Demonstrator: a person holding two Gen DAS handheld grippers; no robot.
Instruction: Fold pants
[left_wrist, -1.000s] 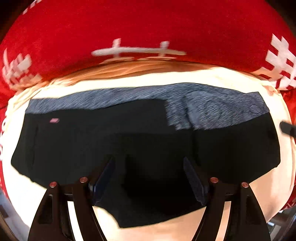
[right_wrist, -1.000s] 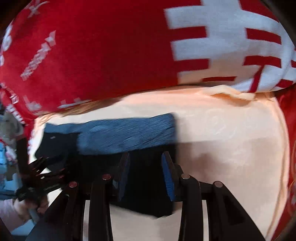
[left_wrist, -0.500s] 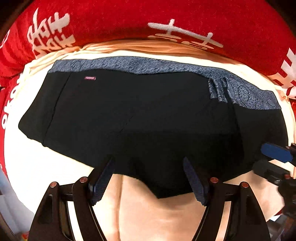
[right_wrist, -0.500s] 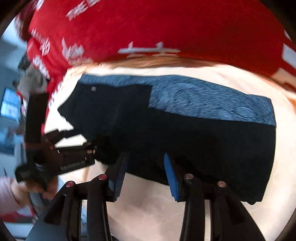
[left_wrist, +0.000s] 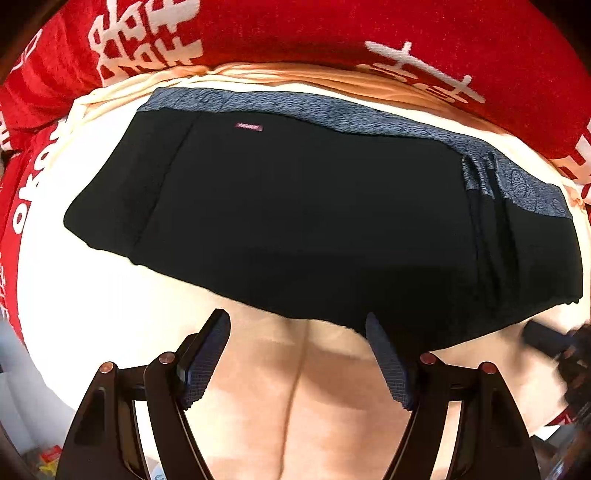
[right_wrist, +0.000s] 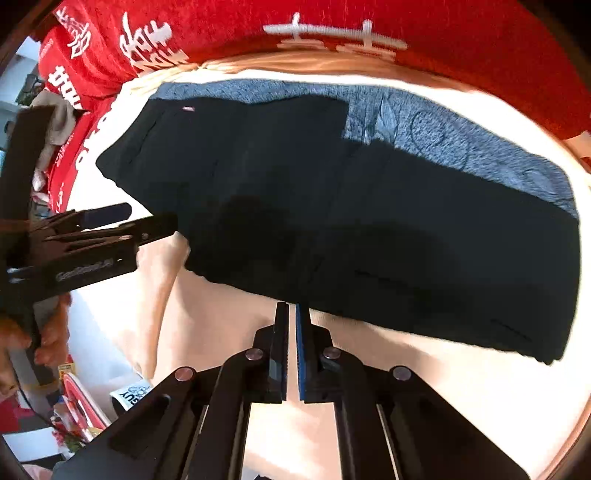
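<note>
Black pants (left_wrist: 295, 206) lie folded flat on a cream sheet (left_wrist: 92, 295), with a grey-blue patterned band (left_wrist: 332, 110) along their far edge. My left gripper (left_wrist: 295, 317) hangs open over the sheet at the pants' near edge; its right fingertip (left_wrist: 373, 325) overlaps the hem and nothing is between the pads. From the right wrist, the pants (right_wrist: 369, 221) fill the middle. My right gripper (right_wrist: 291, 308) is shut, tips right at the near hem, and I see no cloth between the pads. The left gripper (right_wrist: 147, 225) shows at the left, held by a hand (right_wrist: 44, 343).
A red blanket with white characters (left_wrist: 332, 33) bunches along the far side and wraps round the left (right_wrist: 85, 96). Bare sheet (right_wrist: 461, 387) lies between me and the pants. Clutter (right_wrist: 81, 410) sits past the lower left edge.
Both grippers have drawn back from over the pants to their near edge, so the pants sit higher in both views. The right jaws have gone from part open to shut.
</note>
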